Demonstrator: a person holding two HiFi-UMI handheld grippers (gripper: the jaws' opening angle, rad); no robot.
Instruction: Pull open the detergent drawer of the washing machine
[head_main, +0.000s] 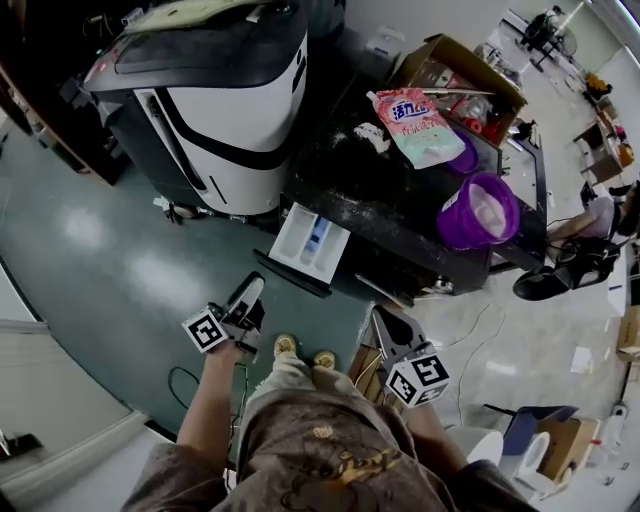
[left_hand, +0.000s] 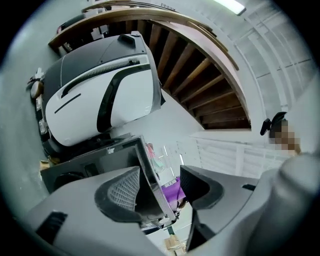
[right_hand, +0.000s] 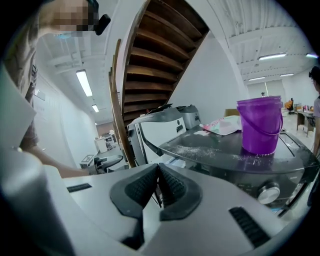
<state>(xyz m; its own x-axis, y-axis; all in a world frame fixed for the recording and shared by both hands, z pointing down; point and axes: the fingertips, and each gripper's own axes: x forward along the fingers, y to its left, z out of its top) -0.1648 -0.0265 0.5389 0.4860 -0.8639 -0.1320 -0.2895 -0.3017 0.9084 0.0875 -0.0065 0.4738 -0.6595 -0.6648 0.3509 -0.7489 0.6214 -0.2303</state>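
At the front-left corner of the washing machine (head_main: 400, 205), as the head view shows it, the detergent drawer (head_main: 310, 243) is already pulled well out over the green floor (head_main: 100, 260). Its white tray w/ a blue compartment lies open to above, and its dark front panel is on the person's side. On the dark, dusty top of the machine lies a pink-and-green detergent bag (head_main: 418, 125). Nearer the right side stands an upright purple bucket (head_main: 478, 210), apart from the bag. Behind them is an open cardboard box (head_main: 455, 70). To the left of the washer stands a second, white-and-black machine (head_main: 230, 110).

The left claw (head_main: 250, 292) is just below the drawer's front in the head view and points toward it. Its jaws stand clearly apart, moderately open, and they grip nothing. In the left gripper view a dark panel with a shiny edge (left_hand: 152, 175) shows in the gap, close to the ridged left pad (left_hand: 125, 187). It is probably the drawer's front. The wide-angle picture does not let me say whether it is really btw. the pads or farther off, nor whether it touches one.

The right claw (head_main: 388, 322) is held lower right of the drawer, apart from it, and points at the washer's front. Its jaws are closed together, the pads (right_hand: 142, 187) meeting, w/ nothing btw. them.
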